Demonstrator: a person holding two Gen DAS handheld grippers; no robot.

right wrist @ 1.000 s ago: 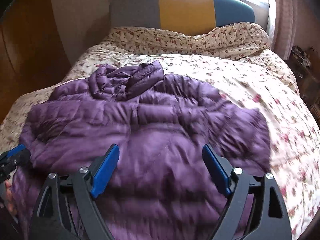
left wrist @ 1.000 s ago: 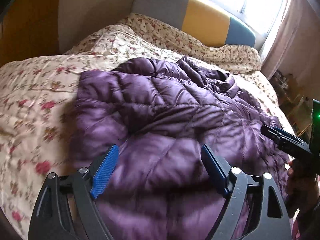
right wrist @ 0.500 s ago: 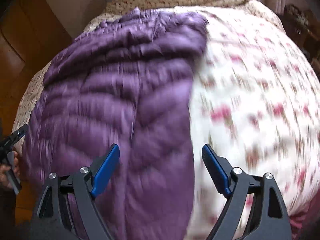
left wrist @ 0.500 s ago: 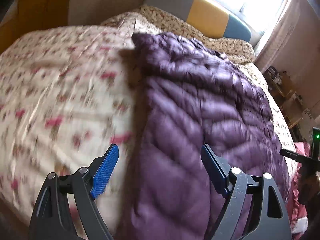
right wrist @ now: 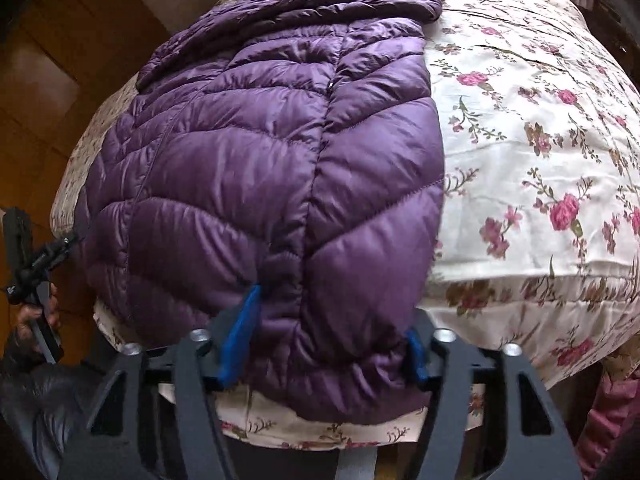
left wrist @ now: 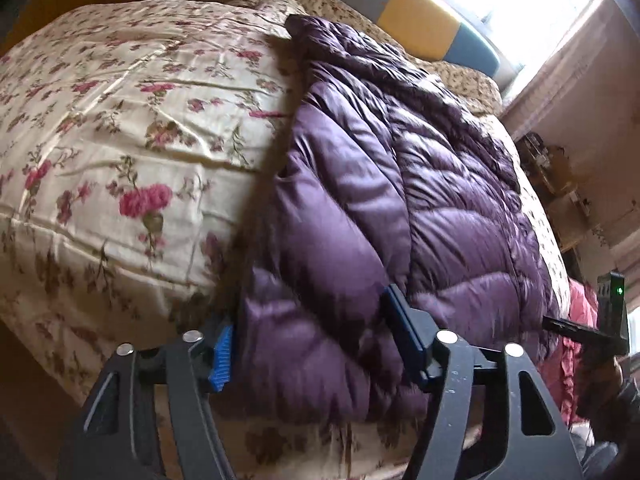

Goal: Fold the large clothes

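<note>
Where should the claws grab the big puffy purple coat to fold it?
Grab the purple coat by its bottom hem, coming from the foot of the bed. That edge hangs nearest, and each claw already straddles a corner there.

Left gripper jaws straddle purple puffer jacket hem at floral bedspread edge; closure unclear.

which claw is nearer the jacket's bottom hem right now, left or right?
About level, no clear winner. The left claw straddles the purple jacket hem at its left corner; the right claw straddles the hem at the right corner. Both have fabric between their fingers.
</note>
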